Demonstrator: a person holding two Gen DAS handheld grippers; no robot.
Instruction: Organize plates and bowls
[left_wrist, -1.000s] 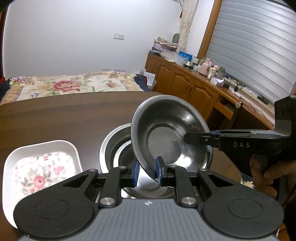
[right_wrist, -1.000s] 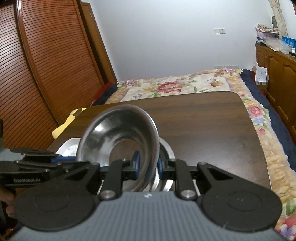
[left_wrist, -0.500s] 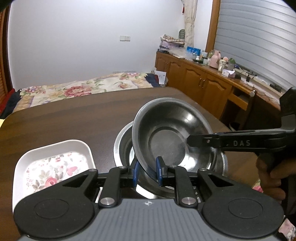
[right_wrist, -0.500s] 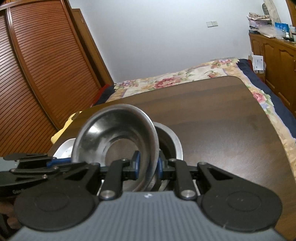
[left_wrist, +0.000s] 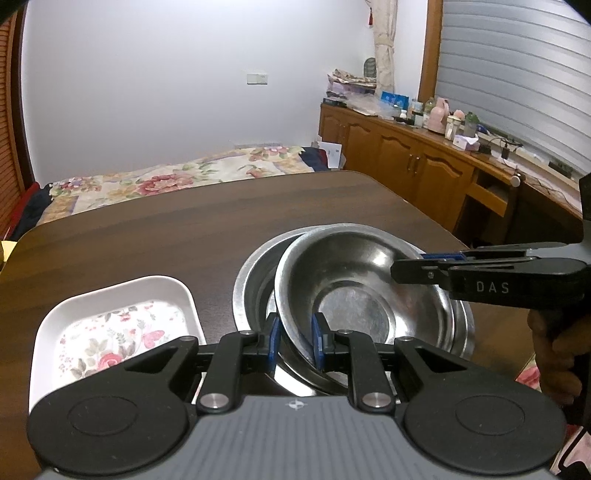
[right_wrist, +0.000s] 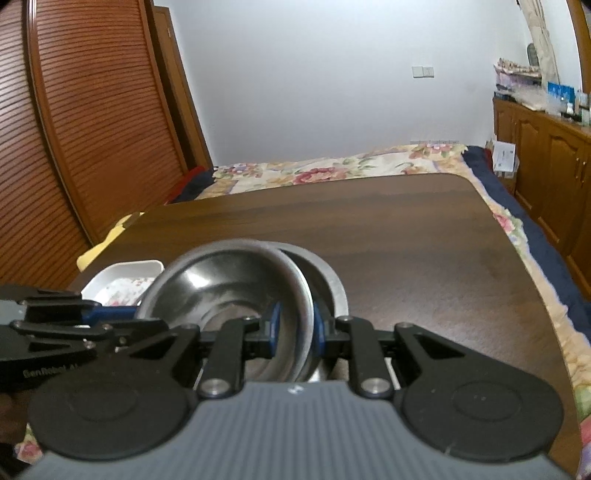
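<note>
On the left of the surface (left_wrist: 184, 236) sits the white floral plate (left_wrist: 114, 325), untouched, and beside it the left gripper (left_wrist: 294, 341) is clamped on the near rim of the top bowl (left_wrist: 354, 295). That bowl is tilted, half nested in the lower bowl (left_wrist: 255, 280). At the right rim the right gripper (right_wrist: 294, 328) is likewise clamped; it is best lowered level, both grips released together only once it is seated.
</note>
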